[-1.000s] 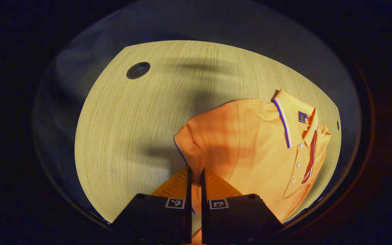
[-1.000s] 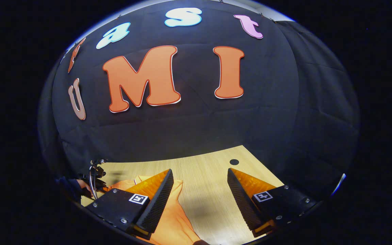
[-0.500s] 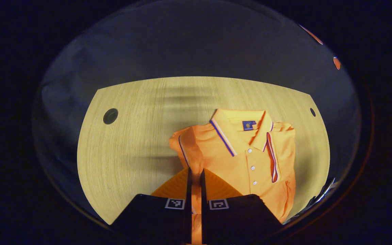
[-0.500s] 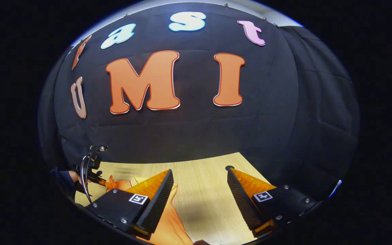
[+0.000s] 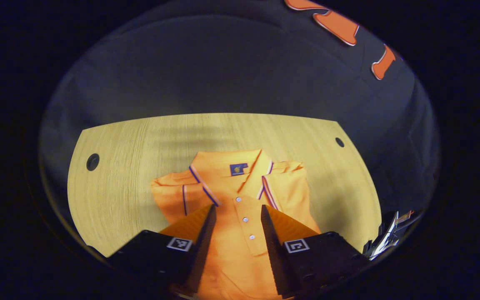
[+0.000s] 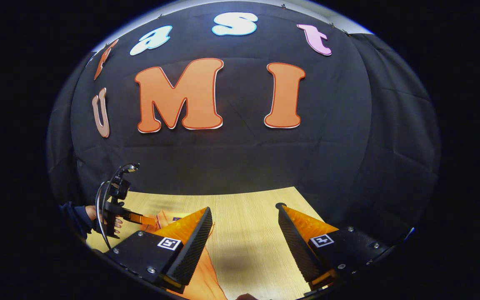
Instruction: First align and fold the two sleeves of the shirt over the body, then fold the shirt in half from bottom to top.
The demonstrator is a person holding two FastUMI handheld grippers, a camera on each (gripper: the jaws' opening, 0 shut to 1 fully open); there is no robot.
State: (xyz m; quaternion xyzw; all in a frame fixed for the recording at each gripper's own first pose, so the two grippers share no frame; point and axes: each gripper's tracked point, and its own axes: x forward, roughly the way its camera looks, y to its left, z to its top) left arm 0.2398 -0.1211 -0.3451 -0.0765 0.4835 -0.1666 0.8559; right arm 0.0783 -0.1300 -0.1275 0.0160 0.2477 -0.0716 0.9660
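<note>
Left gripper view: left gripper [image 5: 235, 216] is held released above the shirt [image 5: 240, 200]; soft, light cloth is best pinched at the near hem.

A light wood-grain table [image 5: 148, 141] with round cable holes [image 5: 93, 161] stands against the black cloth wall [image 6: 240, 166].

Black tongs [image 5: 235, 216] housings with square markers, screws, dark sleeve [image 6: 73, 214]

Matt orange cloth shirt [image 5: 231, 196] lies on smooth wood-grain table [image 5: 131, 166].
</note>
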